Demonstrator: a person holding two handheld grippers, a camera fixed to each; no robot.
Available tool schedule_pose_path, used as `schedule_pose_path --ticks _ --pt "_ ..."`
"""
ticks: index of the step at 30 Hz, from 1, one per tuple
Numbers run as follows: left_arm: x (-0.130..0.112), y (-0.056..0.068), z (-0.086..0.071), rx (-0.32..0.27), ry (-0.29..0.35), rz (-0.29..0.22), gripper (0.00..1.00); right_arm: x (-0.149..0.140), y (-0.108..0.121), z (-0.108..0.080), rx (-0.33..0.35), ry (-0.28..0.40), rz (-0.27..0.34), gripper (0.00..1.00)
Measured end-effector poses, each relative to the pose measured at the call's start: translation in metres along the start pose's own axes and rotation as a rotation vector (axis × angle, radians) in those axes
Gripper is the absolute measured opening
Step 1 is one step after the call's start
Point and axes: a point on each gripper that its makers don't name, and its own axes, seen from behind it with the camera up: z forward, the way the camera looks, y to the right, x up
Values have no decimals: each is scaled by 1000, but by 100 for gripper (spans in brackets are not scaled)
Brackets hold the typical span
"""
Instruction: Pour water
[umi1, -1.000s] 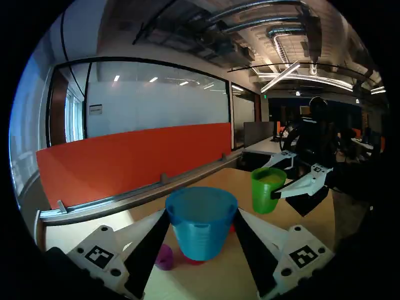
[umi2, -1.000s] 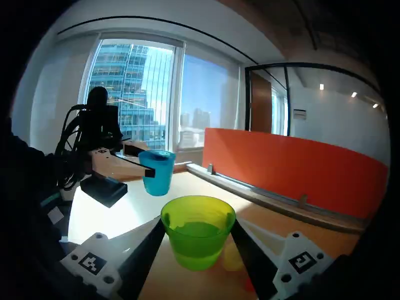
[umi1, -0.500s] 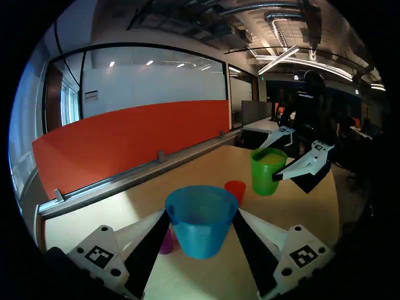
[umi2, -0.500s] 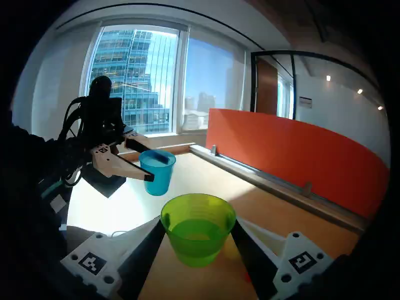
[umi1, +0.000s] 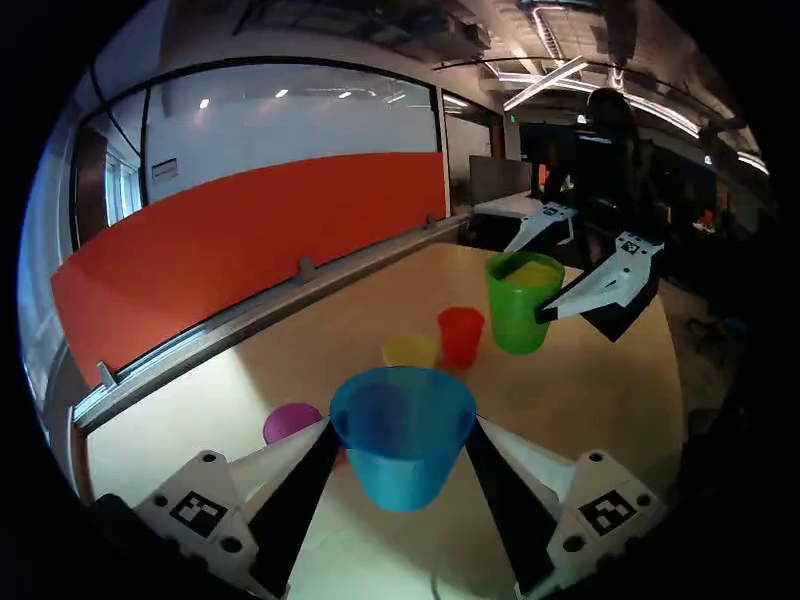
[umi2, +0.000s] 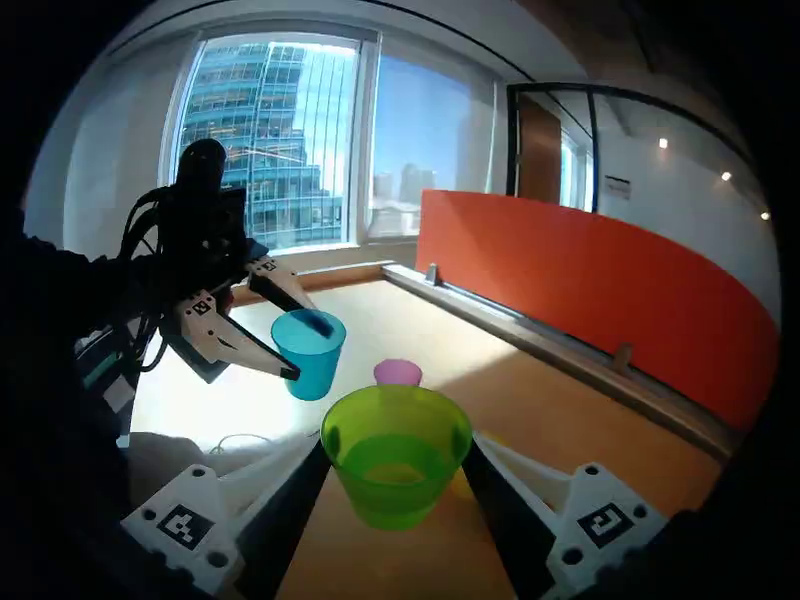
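Left gripper view: the left gripper (umi1: 403, 445) pinches a translucent blue cup (umi1: 403, 465) upright between its two fingers, held above a pale wooden table (umi1: 620, 400). Whether the blue cup holds anything is hard to make out.

Three small cups stand on the table beyond it. A purple cup (umi1: 288, 420) is partly hidden behind one near finger. A yellow cup (umi1: 410, 350) stands just beside a red cup (umi1: 461, 335).

Farther off, the right gripper (umi1: 522, 300) clamps a green cup (umi1: 518, 310) from both sides, upright and near the red cup. It is not clear whether that cup's base touches the table. The person (umi1: 610, 160) holding it is a dark shape with its detail lost in shadow. An orange partition (umi1: 250, 230) runs along the table's far edge.

Right gripper view: the green cup sits squeezed between the near fingers, with a shallow pool of liquid at its bottom. The blue cup hangs to the left, above the table. The left gripper grips it, and the person holding that gripper is a silhouette against bright windows (umi2: 290, 140). The purple cup's top shows over the green rim, and its lower part is hidden.
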Motion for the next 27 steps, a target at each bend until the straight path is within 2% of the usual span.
schedule_pose_path --ticks 15,27 --pt "-44 5 16 -29 -124 46 86 -40 -4 14 29 -96 -18 91" --pt "-73 5 27 -55 -193 42 86 -66 -4 27 38 -157 -19 90"
